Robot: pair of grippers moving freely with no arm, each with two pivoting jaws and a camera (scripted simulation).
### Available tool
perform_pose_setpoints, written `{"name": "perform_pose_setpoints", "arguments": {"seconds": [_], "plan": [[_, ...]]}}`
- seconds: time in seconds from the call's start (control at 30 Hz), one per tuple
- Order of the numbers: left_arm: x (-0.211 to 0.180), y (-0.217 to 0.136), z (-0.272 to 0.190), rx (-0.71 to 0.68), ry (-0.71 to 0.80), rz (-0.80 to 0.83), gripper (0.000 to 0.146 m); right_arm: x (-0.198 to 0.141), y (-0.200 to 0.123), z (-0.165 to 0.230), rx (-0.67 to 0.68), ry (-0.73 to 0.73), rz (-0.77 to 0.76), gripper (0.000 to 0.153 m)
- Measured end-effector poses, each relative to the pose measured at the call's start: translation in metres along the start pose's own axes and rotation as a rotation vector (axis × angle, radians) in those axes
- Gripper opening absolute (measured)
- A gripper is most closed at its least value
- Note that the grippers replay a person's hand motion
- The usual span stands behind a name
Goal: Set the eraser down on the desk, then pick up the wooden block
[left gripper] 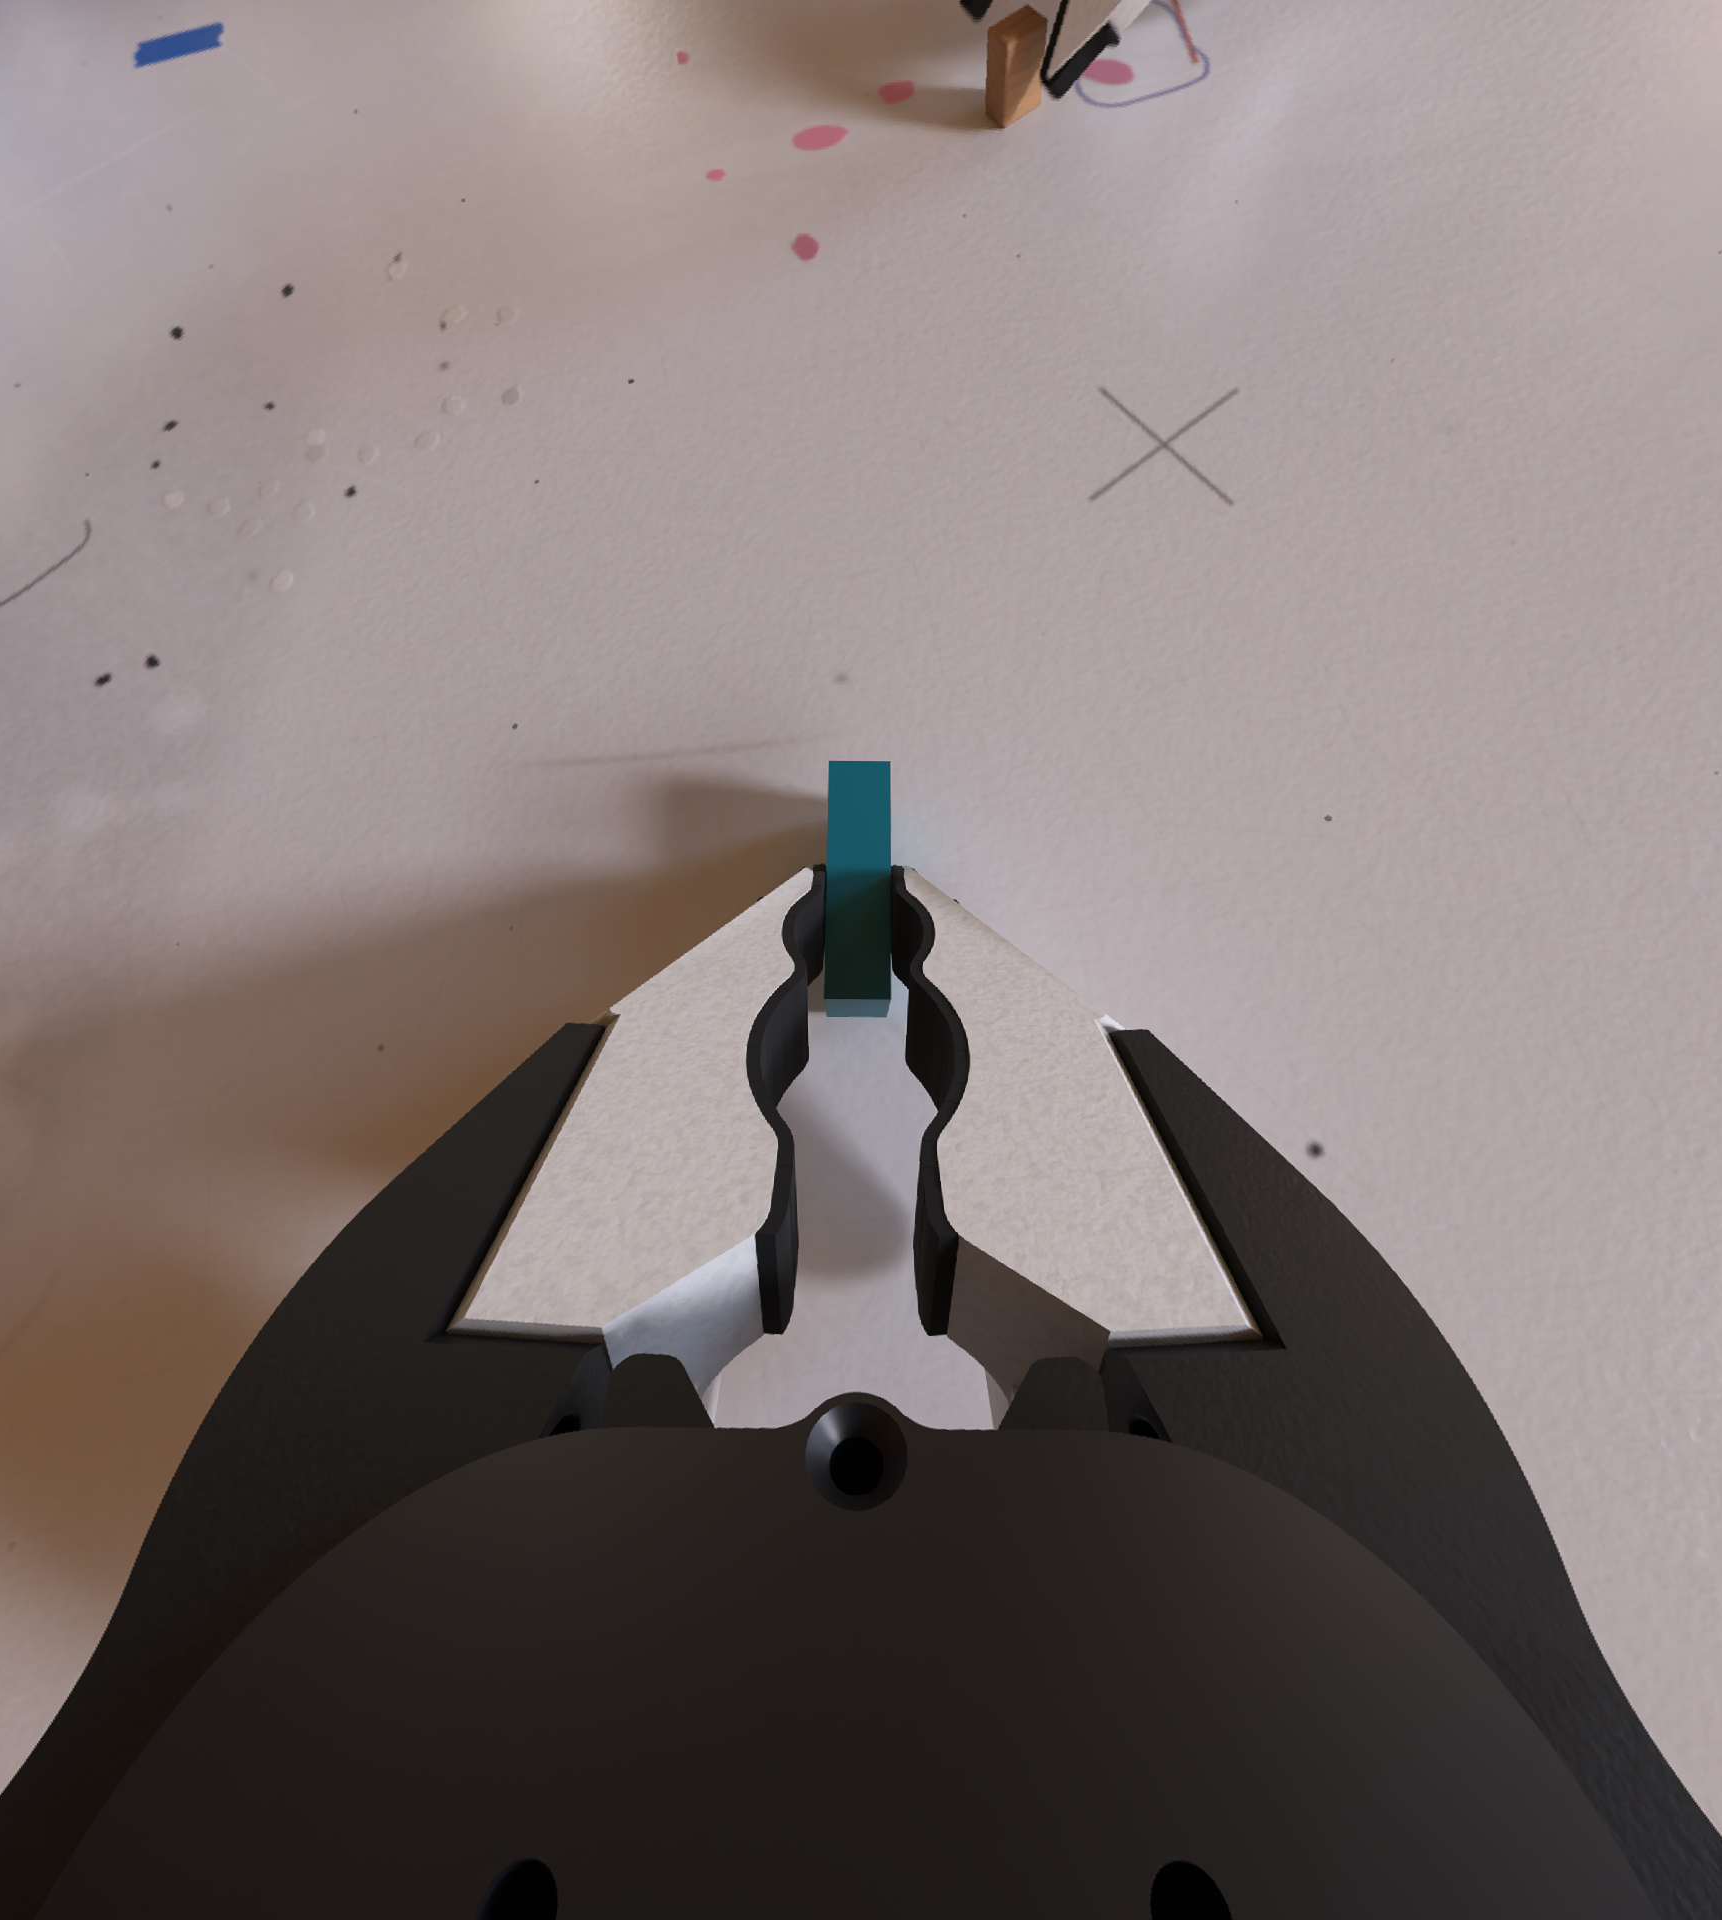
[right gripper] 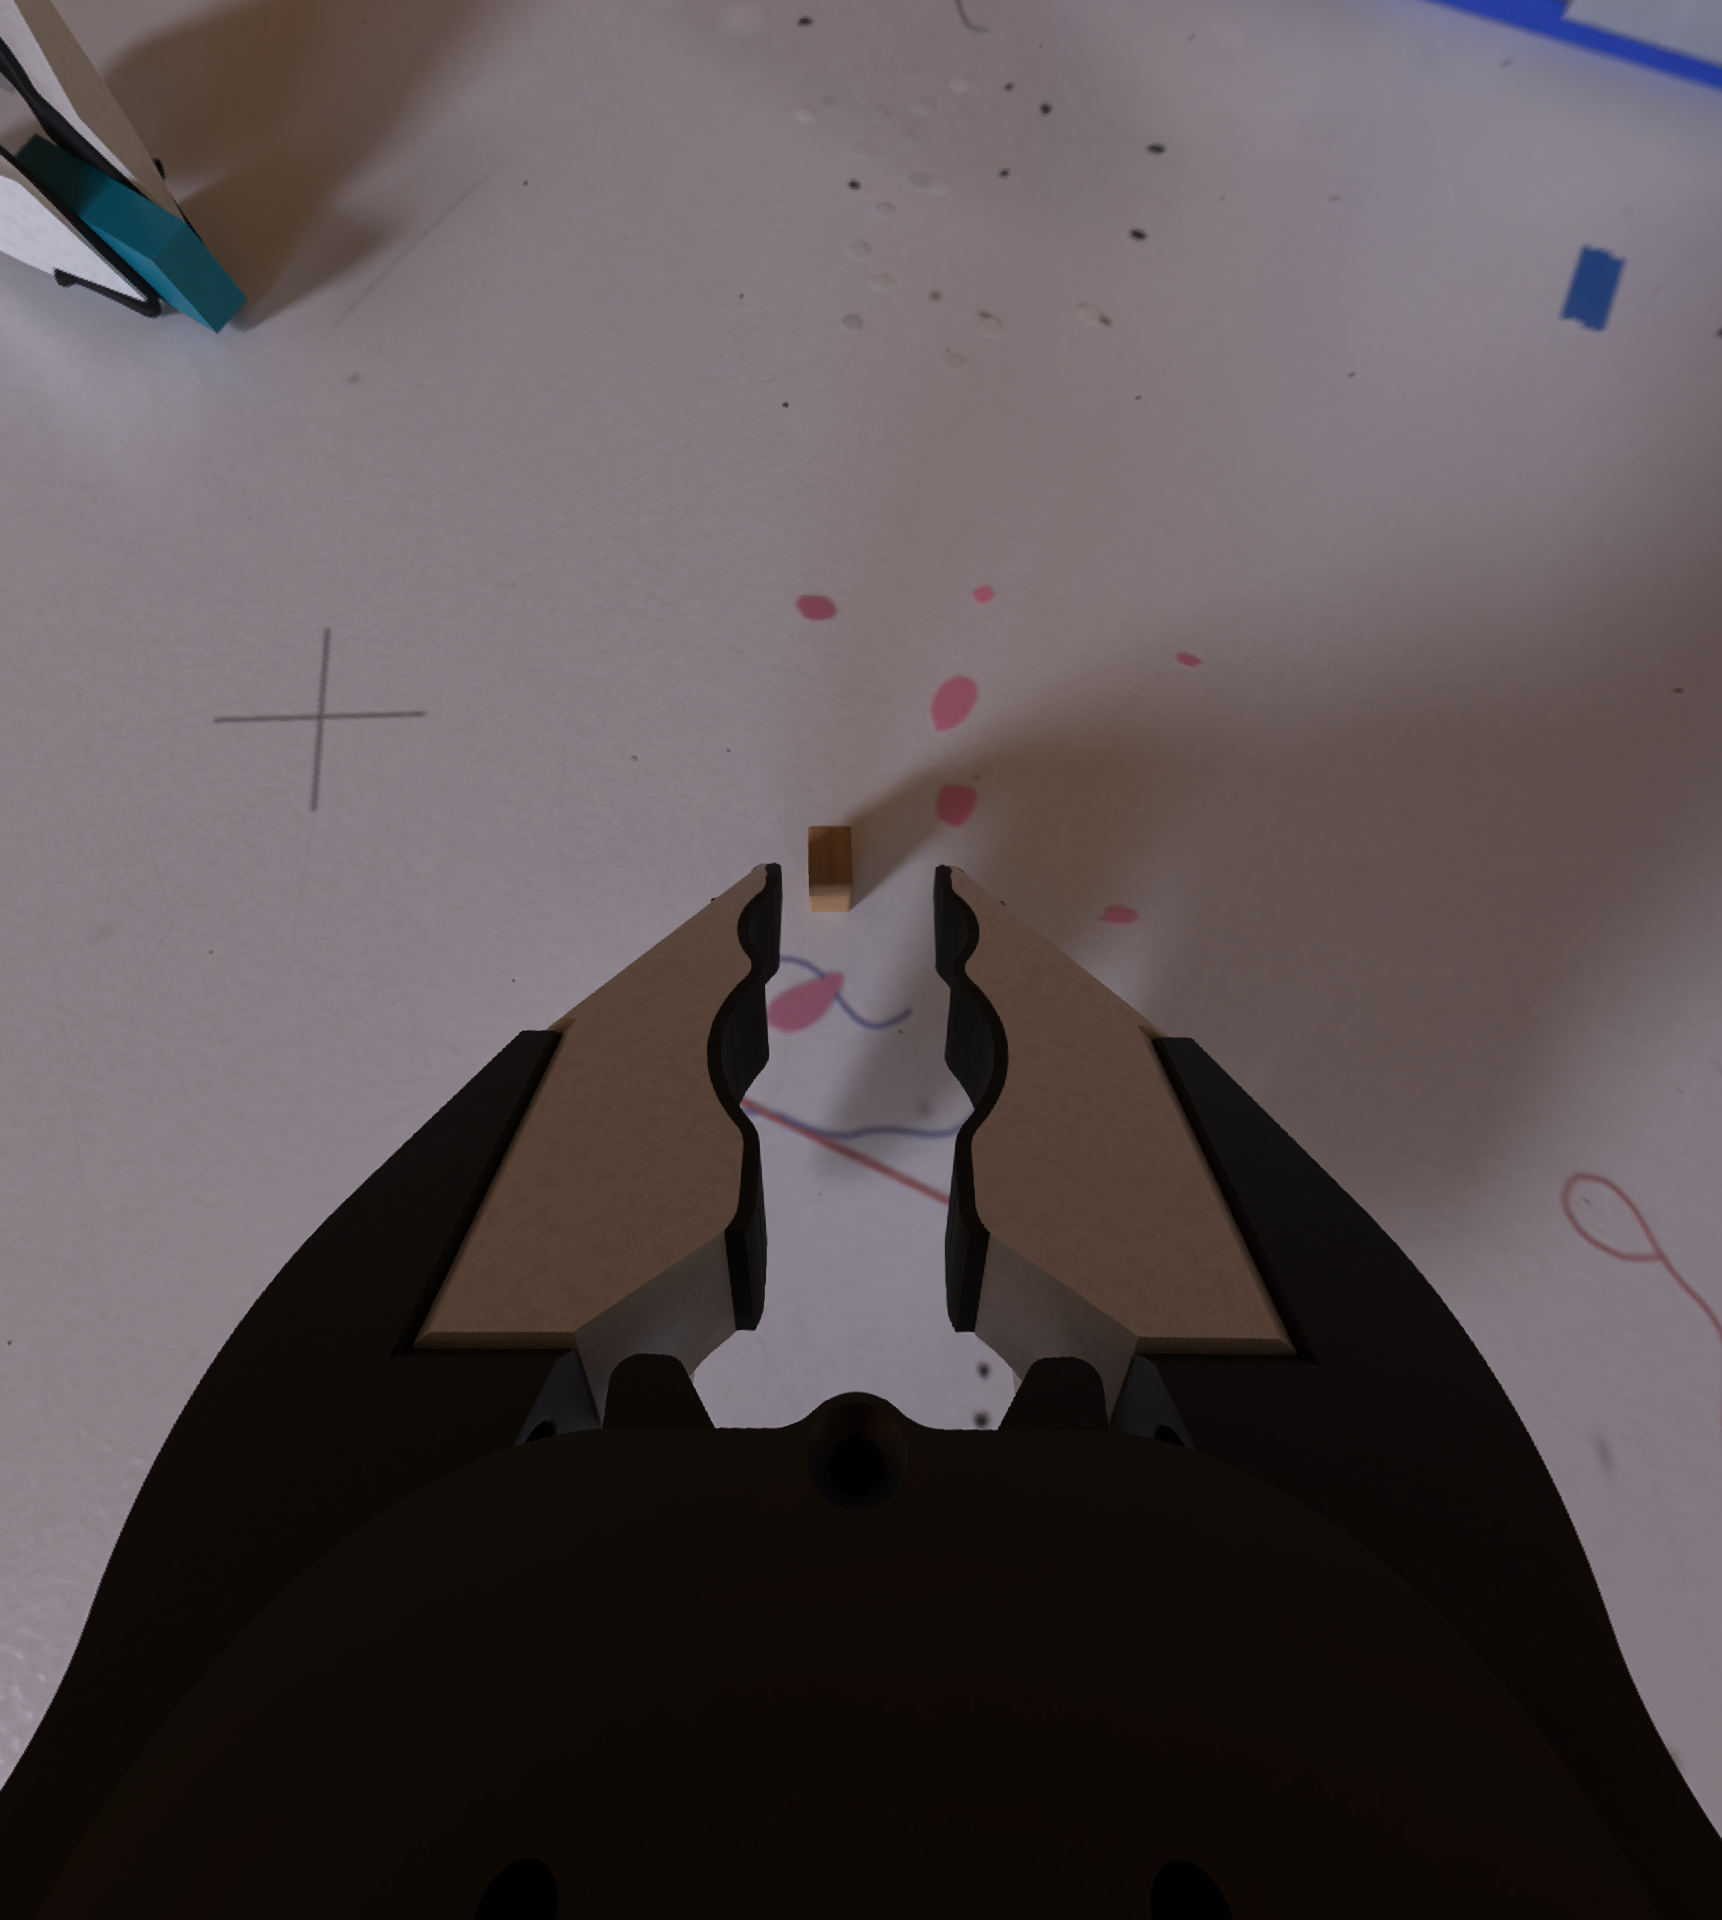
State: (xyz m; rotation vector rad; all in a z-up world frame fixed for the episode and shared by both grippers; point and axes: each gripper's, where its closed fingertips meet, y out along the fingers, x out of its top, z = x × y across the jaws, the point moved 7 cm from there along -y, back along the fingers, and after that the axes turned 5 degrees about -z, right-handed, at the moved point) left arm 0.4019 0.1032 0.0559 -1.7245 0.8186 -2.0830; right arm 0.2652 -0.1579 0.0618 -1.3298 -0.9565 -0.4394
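My left gripper (left gripper: 857, 873) is shut on a teal eraser (left gripper: 858, 821) that stands on edge between its fingertips, low against the white desk (left gripper: 1356, 727). In the right wrist view the same eraser (right gripper: 166, 255) shows at the top left, held by the left gripper (right gripper: 98, 234). My right gripper (right gripper: 857, 873) is open, low over the desk. A small wooden block (right gripper: 829, 869) stands upright just ahead of the gap between its fingertips, nearer the left finger. The left wrist view shows the block (left gripper: 1013, 73) at the top edge beside the right gripper (left gripper: 1049, 52).
The desk bears pink paint spots (right gripper: 952, 701), black specks, pencil crosses (left gripper: 1163, 445) (right gripper: 319, 717), blue and red scribbles (right gripper: 867, 1132) and blue tape pieces (left gripper: 177, 45) (right gripper: 1591, 288). A blue-edged sheet (right gripper: 1667, 42) lies at the far right corner.
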Motion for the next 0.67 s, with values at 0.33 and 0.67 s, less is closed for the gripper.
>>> {"name": "perform_pose_setpoints", "arguments": {"seconds": [0.33, 0.67], "plan": [[-0.003, -0.006, 0.003, 0.026, 0.001, 0.002, 0.025, 0.021, 0.023, 0.029, 0.093, -0.08, -0.017, 0.008], [0.015, -0.013, -0.014, 0.089, 0.037, -0.05, 0.027, 0.038, 0.038, 0.067, 0.171, -0.133, -0.058, 0.008]]}}
